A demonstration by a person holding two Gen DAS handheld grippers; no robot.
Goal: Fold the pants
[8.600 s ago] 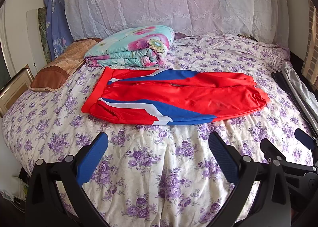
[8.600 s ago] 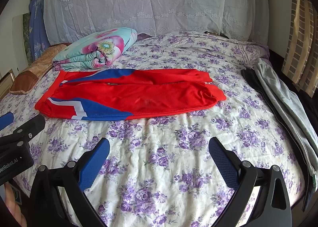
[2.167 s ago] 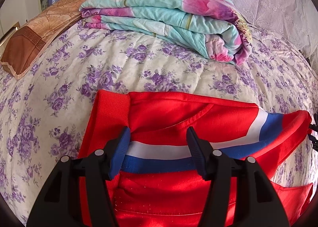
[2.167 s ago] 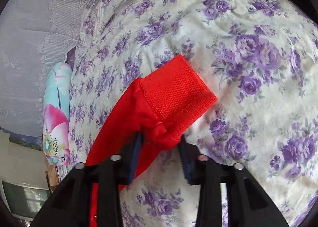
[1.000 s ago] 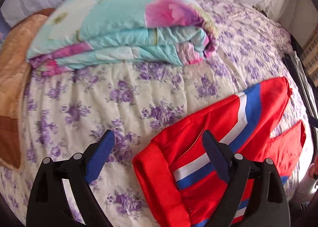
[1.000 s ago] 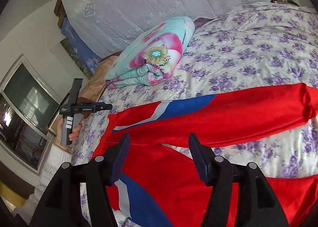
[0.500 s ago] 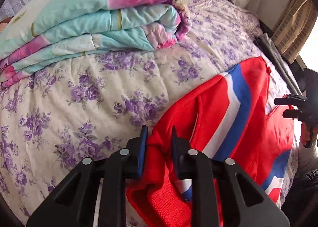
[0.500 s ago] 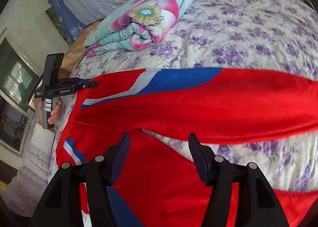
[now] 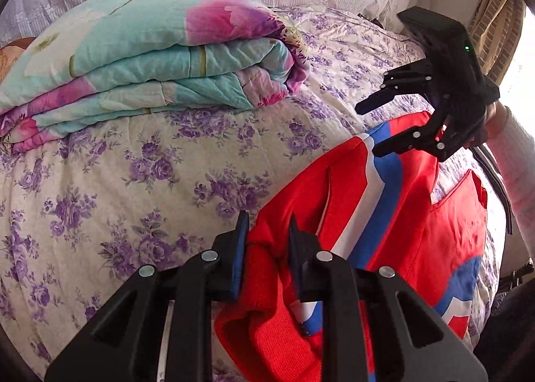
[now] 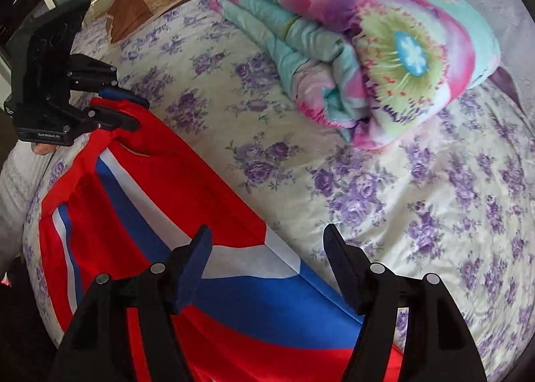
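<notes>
Red track pants with blue and white stripes [image 9: 394,214] lie spread on a bed covered by a cream sheet printed with purple flowers [image 9: 133,161], reaching toward the bed's near edge. The left gripper [image 9: 267,231] has its blue-padded fingers [image 9: 241,241] clamped on a bunched fold of the pants' ribbed red waistband, lifting it slightly off the sheet. The right gripper [image 10: 267,248] hovers over the pants' blue and white stripe, its jaws spread wide apart and holding nothing. Toward the head of the bed rests a folded turquoise quilt with pink blossoms [image 10: 361,40], well apart from the pants, with a brown pillow [image 10: 133,10] beside it.
</notes>
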